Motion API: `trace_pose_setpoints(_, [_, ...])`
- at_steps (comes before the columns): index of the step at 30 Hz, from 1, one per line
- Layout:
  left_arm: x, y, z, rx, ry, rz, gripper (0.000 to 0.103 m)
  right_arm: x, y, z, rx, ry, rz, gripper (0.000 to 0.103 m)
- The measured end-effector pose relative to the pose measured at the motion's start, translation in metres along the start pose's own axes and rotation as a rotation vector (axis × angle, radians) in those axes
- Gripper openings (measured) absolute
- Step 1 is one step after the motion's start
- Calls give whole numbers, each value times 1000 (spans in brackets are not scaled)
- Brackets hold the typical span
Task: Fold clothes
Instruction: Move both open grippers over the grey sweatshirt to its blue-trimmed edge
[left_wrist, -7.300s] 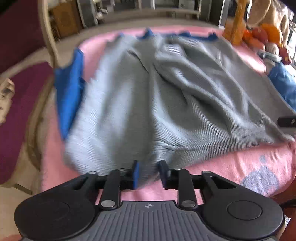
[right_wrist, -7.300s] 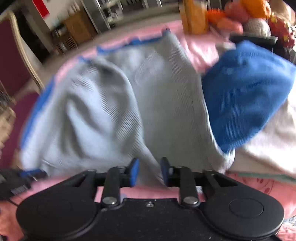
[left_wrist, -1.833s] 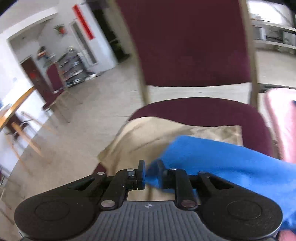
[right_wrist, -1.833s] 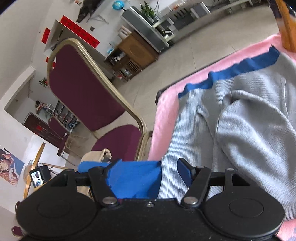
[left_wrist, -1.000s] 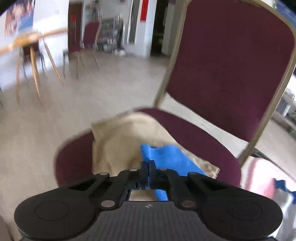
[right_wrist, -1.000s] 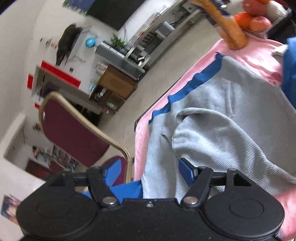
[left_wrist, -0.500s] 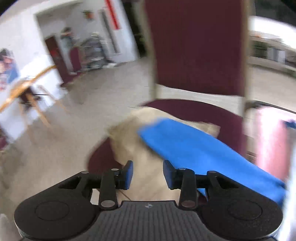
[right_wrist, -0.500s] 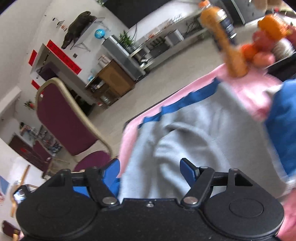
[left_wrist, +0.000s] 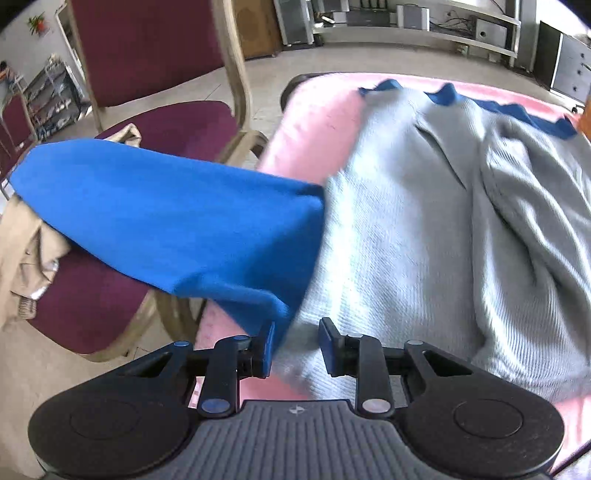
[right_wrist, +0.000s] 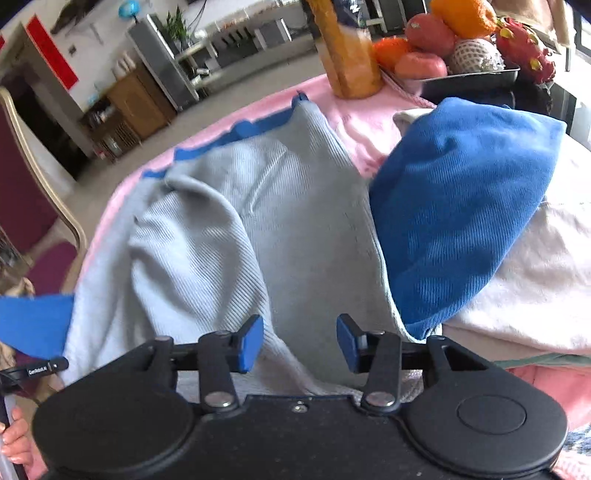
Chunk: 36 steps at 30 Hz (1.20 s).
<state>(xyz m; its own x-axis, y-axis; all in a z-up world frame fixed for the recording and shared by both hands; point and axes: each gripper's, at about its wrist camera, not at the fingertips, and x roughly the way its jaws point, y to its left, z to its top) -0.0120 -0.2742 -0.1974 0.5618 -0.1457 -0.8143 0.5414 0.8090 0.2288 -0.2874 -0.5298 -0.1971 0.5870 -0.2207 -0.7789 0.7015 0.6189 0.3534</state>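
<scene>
My left gripper (left_wrist: 295, 345) hangs over the near hem of the grey sweater (left_wrist: 424, 229), jaws closing, pads clear of cloth; its blue sleeve (left_wrist: 166, 221) drapes ahead-left. My right gripper (right_wrist: 300, 341) also narrows, grey knit between unpressed pads.

Left gripper (left_wrist: 295, 347): black, two round side housings, ribbed grey centre plate, silver pivot screws, blue pads (left_wrist: 326, 347). Right gripper (right_wrist: 300, 341): black, smooth centre plate, silver screws, blue pads (right_wrist: 251, 343). White-lettered black tab at lower left.
</scene>
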Motion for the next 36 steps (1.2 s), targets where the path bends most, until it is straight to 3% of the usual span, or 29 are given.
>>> trace_pose_setpoints(2, [9,-2,-1,37,13,29,30,5,-2,-1,-30,-3,-15,44])
trace_pose_setpoints(4, [12,-7,-5,77,43,42,31,16,-8,-2,-51,31,-87,43])
trace_pose_setpoints(5, [12,-11,-9,104,47,57,31,23,-12,-3,-61,58,-120,40])
trace_pose_setpoints(7, [8,-17,-17,161,39,82,31,27,-15,-10,-119,96,-165,21])
trace_pose_setpoints(8, [5,-20,-22,191,33,95,31,26,-15,-15,-154,106,-186,16])
trace_pose_setpoints(12, [-5,-30,-39,290,9,130,26,11,-27,-27,-154,121,-194,12])
trace_pose_setpoints(15, [-20,-16,-44,215,-39,86,25,0,-33,-28,-86,106,-170,12])
trace_pose_setpoints(18, [-41,-2,-43,123,-128,8,25,-20,-33,-31,-20,23,-89,27])
trace_pose_setpoints(20, [-50,1,-40,83,-179,-54,26,-27,-29,-29,2,-30,-25,28])
trace_pose_setpoints(26, [-39,-27,-31,100,-161,-160,26,-16,-8,-19,37,-66,97,27])
trace_pose_setpoints(29, [-28,-38,-31,106,-118,-175,27,3,8,-16,-5,-16,50,27])
trace_pose_setpoints(31, [-14,-47,-35,138,-33,-149,27,17,18,-18,-45,31,-12,27])
trace_pose_setpoints(33, [-14,-52,-41,185,-20,-137,27,30,22,-23,-83,97,-91,24])
trace_pose_setpoints(36, [-18,-54,-49,227,-16,-145,25,24,23,-29,-137,110,-129,22])
